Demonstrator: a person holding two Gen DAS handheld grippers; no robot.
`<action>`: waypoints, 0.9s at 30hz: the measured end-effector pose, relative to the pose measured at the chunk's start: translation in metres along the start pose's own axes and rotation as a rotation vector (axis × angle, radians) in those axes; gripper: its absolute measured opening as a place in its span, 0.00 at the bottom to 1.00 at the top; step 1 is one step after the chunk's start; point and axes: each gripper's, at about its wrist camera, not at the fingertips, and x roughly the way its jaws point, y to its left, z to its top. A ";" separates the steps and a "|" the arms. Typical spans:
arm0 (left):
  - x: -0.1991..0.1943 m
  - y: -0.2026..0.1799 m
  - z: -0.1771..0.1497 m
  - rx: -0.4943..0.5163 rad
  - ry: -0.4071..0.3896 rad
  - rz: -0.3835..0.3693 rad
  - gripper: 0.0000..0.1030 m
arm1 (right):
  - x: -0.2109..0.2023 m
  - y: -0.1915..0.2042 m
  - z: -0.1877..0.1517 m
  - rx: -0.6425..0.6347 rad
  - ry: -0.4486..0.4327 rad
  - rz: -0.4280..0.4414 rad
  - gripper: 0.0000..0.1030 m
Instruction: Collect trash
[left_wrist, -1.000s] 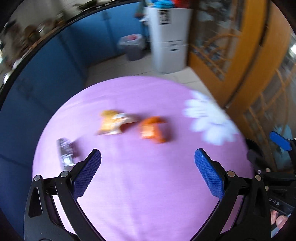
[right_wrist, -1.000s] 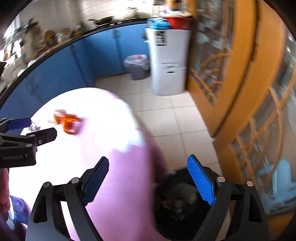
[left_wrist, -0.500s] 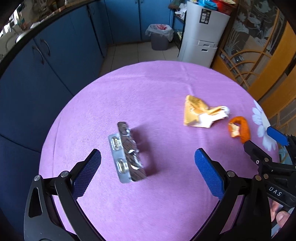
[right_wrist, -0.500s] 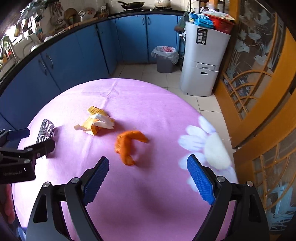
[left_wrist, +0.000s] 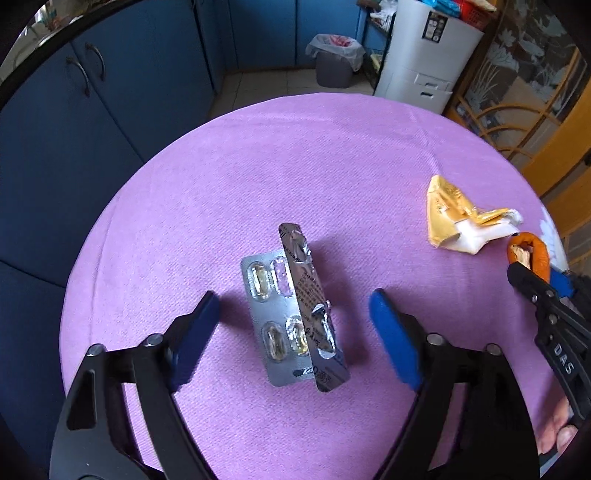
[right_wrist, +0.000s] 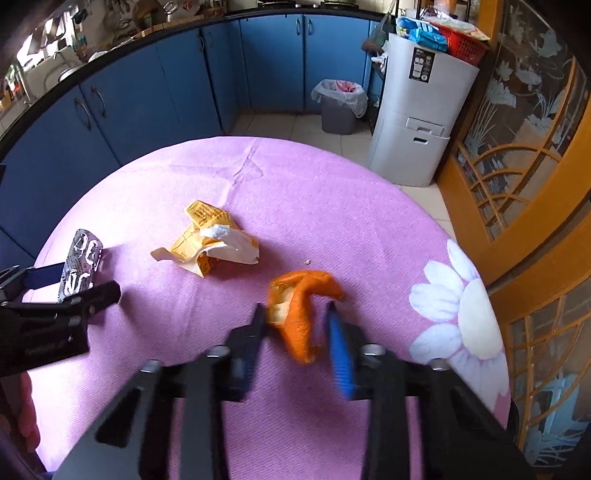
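Note:
A folded silver pill blister pack (left_wrist: 295, 314) lies on the round purple table (left_wrist: 295, 166). My left gripper (left_wrist: 291, 325) is open, its blue fingers on either side of the pack, apart from it. An orange peel (right_wrist: 301, 310) lies near the table's right side. My right gripper (right_wrist: 297, 339) straddles the peel with its jaws narrowed close around it; contact is unclear. A crumpled yellow and white wrapper (right_wrist: 208, 240) lies between the two; it also shows in the left wrist view (left_wrist: 458, 221). The blister pack shows at far left in the right wrist view (right_wrist: 81, 266).
A grey bin with a white liner (right_wrist: 338, 107) stands on the tiled floor beyond the table, next to a white cabinet (right_wrist: 417, 110). Blue kitchen cupboards (right_wrist: 147, 92) run along the back. An orange wooden door (right_wrist: 535, 166) is at the right.
Both grippers swung onto the table and moved in. The left one came down around the blister pack and narrowed. The right one closed in around the orange peel.

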 end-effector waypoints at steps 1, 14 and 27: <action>-0.003 -0.001 -0.001 0.008 -0.016 0.010 0.60 | -0.001 -0.001 -0.001 0.003 0.000 0.012 0.13; -0.048 -0.014 -0.006 0.028 -0.115 -0.017 0.11 | -0.031 -0.013 -0.013 0.033 -0.035 0.032 0.13; -0.092 -0.013 -0.029 0.036 -0.173 -0.029 0.07 | -0.063 -0.011 -0.034 0.015 -0.080 0.042 0.13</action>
